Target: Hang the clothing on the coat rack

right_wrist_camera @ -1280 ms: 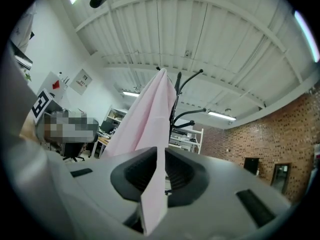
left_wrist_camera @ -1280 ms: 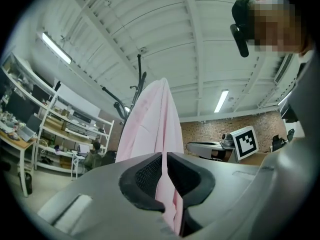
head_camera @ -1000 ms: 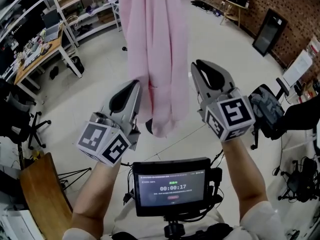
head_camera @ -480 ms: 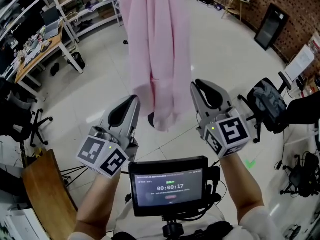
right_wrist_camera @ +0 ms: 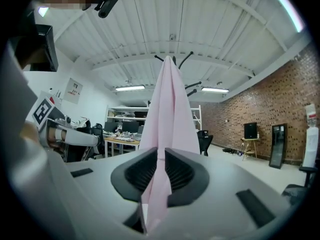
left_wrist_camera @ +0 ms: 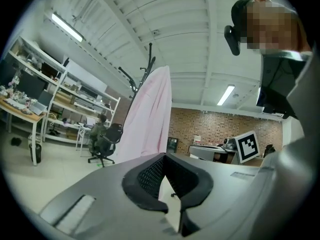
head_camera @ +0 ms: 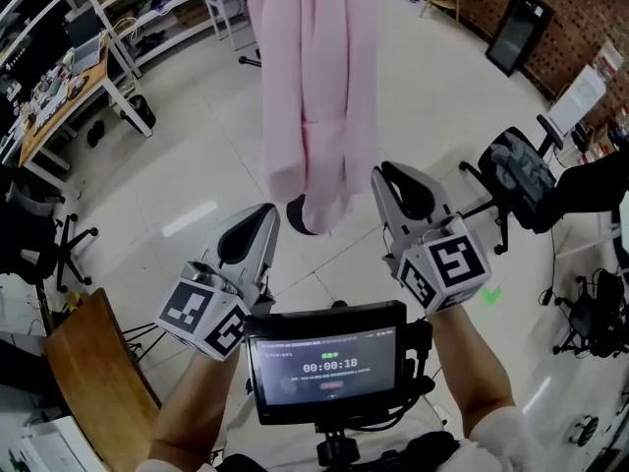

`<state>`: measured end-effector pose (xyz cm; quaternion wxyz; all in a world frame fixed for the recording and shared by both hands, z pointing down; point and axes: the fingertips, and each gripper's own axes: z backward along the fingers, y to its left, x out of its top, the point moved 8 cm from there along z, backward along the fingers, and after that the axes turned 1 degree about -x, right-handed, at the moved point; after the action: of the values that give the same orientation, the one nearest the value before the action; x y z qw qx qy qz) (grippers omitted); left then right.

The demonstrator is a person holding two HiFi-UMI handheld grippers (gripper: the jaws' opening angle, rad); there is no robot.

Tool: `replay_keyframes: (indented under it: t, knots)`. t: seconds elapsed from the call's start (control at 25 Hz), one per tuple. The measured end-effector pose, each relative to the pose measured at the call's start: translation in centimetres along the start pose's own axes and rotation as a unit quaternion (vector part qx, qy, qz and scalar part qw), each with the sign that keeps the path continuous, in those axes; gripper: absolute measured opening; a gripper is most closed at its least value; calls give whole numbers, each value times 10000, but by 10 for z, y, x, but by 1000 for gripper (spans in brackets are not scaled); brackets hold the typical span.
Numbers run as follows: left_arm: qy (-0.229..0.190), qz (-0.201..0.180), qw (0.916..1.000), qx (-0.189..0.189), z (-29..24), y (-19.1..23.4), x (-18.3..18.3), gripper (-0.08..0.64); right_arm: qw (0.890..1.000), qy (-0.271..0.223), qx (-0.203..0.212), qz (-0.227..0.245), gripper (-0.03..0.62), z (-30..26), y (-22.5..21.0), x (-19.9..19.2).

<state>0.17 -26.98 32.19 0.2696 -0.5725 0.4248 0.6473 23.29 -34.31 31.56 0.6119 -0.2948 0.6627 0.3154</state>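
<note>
A long pink garment [head_camera: 319, 87] hangs from the coat rack, whose dark hooks [right_wrist_camera: 177, 61] stick out above it and whose base [head_camera: 298, 215] shows on the floor below the hem. It also appears in the left gripper view [left_wrist_camera: 150, 119] and the right gripper view [right_wrist_camera: 170, 109]. My left gripper [head_camera: 257, 219] is low and left of the hem, shut and empty. To the right of the hem, my right gripper [head_camera: 393, 177] has a narrow gap between its jaws and holds nothing. Neither gripper touches the cloth.
A dark office chair [head_camera: 516, 180] stands to the right. A desk [head_camera: 59, 96] and shelving [head_camera: 147, 18] line the left and back. A wooden board [head_camera: 93, 372] leans at the lower left. A small screen [head_camera: 324, 362] sits at my chest.
Both grippers have drawn back and down from the garment, which now hangs farther ahead of them. Neither gripper's jaws have changed.
</note>
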Motion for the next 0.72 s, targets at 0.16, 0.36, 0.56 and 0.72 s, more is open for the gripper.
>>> replay_keyframes:
  t: [0.16,0.36,0.56,0.72]
  knots:
    - [5,133,9997,-193,20,-5,-2,5,10000,40,-30,24,60,12,20,0]
    - [-20,206,9993,-316,44,-11,-4,5,9999,54,-82,82,60,29,45,3]
    - [-21,222,9990,-395,63,-20,-9,5,9998,104,-137,71,30,52,64,1]
    - [0,230,9984,-523,78,-26,-14,5,9997,156,-179,54,19,70,82,-1]
